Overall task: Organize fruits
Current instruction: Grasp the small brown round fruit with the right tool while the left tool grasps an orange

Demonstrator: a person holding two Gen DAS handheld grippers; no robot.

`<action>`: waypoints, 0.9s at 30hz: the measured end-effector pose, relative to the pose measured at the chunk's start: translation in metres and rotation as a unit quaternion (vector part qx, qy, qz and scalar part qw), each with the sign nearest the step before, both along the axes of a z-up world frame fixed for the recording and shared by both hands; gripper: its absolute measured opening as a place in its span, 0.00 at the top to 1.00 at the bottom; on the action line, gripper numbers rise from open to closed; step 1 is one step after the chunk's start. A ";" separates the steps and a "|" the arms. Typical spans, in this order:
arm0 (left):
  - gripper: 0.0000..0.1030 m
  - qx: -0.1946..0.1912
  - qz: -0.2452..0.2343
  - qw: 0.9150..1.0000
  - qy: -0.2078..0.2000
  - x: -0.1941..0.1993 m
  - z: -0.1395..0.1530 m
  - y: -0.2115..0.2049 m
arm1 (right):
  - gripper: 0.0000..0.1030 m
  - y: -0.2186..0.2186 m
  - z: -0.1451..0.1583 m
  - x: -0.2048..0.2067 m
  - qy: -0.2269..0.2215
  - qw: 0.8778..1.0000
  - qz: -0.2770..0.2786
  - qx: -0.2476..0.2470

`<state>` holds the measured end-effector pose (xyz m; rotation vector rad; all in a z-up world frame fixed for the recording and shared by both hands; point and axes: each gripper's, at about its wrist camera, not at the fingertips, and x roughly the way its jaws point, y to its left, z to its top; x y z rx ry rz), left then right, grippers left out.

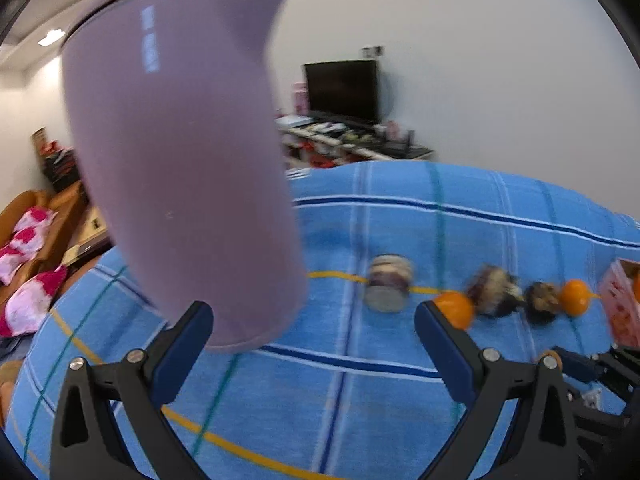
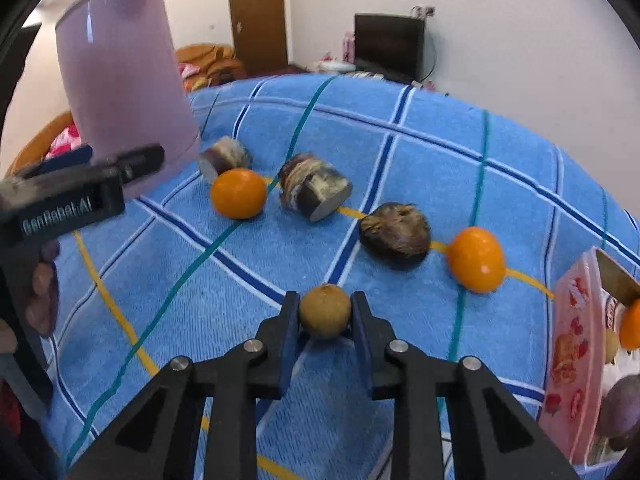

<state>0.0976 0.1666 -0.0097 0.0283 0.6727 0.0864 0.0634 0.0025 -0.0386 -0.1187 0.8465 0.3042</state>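
My right gripper [image 2: 325,312] is shut on a small round brown fruit [image 2: 325,317], just above the blue checked cloth [image 2: 248,300]. Beyond it lie two oranges [image 2: 238,193] [image 2: 476,259], two cut brown fruit pieces [image 2: 225,158] [image 2: 314,190] and a dark husky fruit [image 2: 395,235]. My left gripper [image 1: 312,320] is open with nothing between its fingers. A lilac cup [image 1: 180,168] rises just past its left fingertip. The same row of fruit shows blurred in the left wrist view, with one orange [image 1: 454,308] by the right fingertip.
A pink printed container [image 2: 572,352] stands at the right edge with an orange and a purple fruit inside. A hand [image 2: 40,292] grips the left tool. Past the cloth's far edge are a TV [image 2: 390,46], a door and orange bedding.
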 end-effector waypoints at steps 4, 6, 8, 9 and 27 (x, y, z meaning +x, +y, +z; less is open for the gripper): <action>0.10 -0.018 -0.056 0.998 -0.002 -0.003 0.000 -0.021 | 0.74 -0.022 0.017 -0.018 -0.056 0.997 -0.024 0.046; 0.16 -0.032 -0.079 0.996 0.004 0.001 -0.001 -0.033 | 0.74 -0.032 0.022 -0.025 -0.075 0.994 -0.041 0.073; 0.18 -0.041 -0.097 0.994 0.014 0.006 -0.004 -0.043 | 0.74 -0.041 0.024 -0.032 -0.087 0.990 -0.056 0.094; 0.18 -0.039 -0.099 0.994 0.017 0.009 -0.006 -0.047 | 0.74 -0.043 0.024 -0.033 -0.088 0.989 -0.057 0.099; 0.53 -0.047 -0.069 0.990 0.115 0.055 -0.036 -0.062 | 0.73 -0.051 0.030 -0.025 -0.073 0.988 -0.059 0.119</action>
